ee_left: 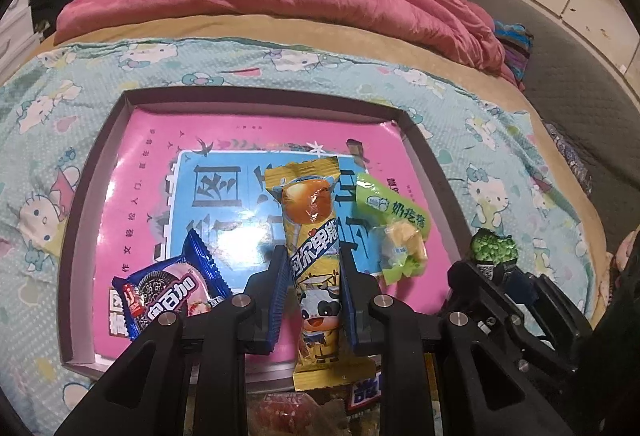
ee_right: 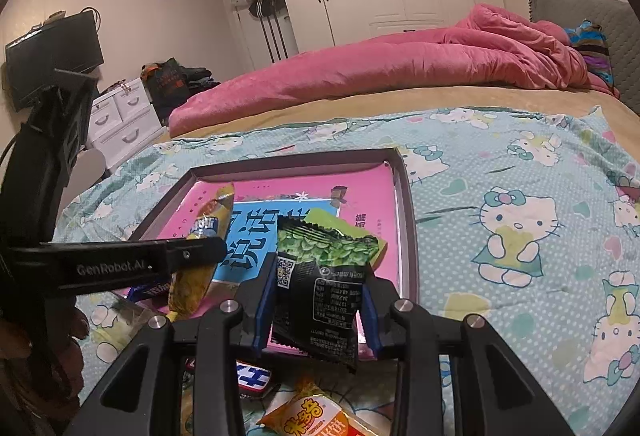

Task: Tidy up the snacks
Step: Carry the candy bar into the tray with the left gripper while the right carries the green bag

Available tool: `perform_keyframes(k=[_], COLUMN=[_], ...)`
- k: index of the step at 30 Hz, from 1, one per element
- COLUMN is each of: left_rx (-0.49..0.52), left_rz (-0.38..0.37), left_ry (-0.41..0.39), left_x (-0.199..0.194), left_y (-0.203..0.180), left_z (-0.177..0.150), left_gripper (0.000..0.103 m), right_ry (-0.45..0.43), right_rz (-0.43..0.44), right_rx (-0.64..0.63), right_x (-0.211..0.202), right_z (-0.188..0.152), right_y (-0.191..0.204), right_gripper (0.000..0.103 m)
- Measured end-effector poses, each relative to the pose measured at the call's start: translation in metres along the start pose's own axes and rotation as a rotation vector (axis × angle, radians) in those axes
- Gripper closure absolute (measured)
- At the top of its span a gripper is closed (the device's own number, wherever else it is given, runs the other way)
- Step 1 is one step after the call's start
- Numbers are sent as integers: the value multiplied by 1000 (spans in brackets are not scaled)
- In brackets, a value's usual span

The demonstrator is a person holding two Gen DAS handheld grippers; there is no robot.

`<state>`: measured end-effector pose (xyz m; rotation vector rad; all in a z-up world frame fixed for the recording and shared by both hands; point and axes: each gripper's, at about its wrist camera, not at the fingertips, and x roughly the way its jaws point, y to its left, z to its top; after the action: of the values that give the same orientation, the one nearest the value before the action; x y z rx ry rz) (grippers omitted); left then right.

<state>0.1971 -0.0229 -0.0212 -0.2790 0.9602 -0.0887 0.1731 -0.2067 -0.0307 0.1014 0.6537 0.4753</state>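
The orange snack packet (ee_right: pixel 316 416) is cut off by the bottom edge; the blue wrapper (ee_right: pixel 254 376) (lettering partly covered) hides behind the gripper frame.

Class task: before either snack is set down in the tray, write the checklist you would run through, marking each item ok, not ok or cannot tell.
1. Left tongs grip the yellow snack firmly: ok.
2. Right tongs grip the black-and-green packet: ok.
3. Yellow snack is above the tray: ok.
4. Free pink floor shows between the blue cookie pack and the light green packet: ok.
5. Black-and-green packet has its own free spot: cannot tell; it hides the tray beneath.
6. The two tongs are apart: ok.
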Motion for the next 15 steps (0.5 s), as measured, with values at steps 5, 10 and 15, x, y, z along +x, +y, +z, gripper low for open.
perform_keyframes(k=[5, 10, 15], left_rx=[-19, -11, -7], left_rz=[-2, -2, -5], left_ry=[-2, -20, -23], left_x=[5, 4, 4], left_y=[2, 0, -3], left_z=[1, 5, 7], left_gripper=[78, 78, 78], right_ry=[-4, -40, 1], right_rz=[0, -9, -9], right_rx=[-2, -14, -7], right_x=[0, -4, 4], right_z=[0, 3, 0], right_y=[0, 1, 0], right_gripper=[66, 66, 66])
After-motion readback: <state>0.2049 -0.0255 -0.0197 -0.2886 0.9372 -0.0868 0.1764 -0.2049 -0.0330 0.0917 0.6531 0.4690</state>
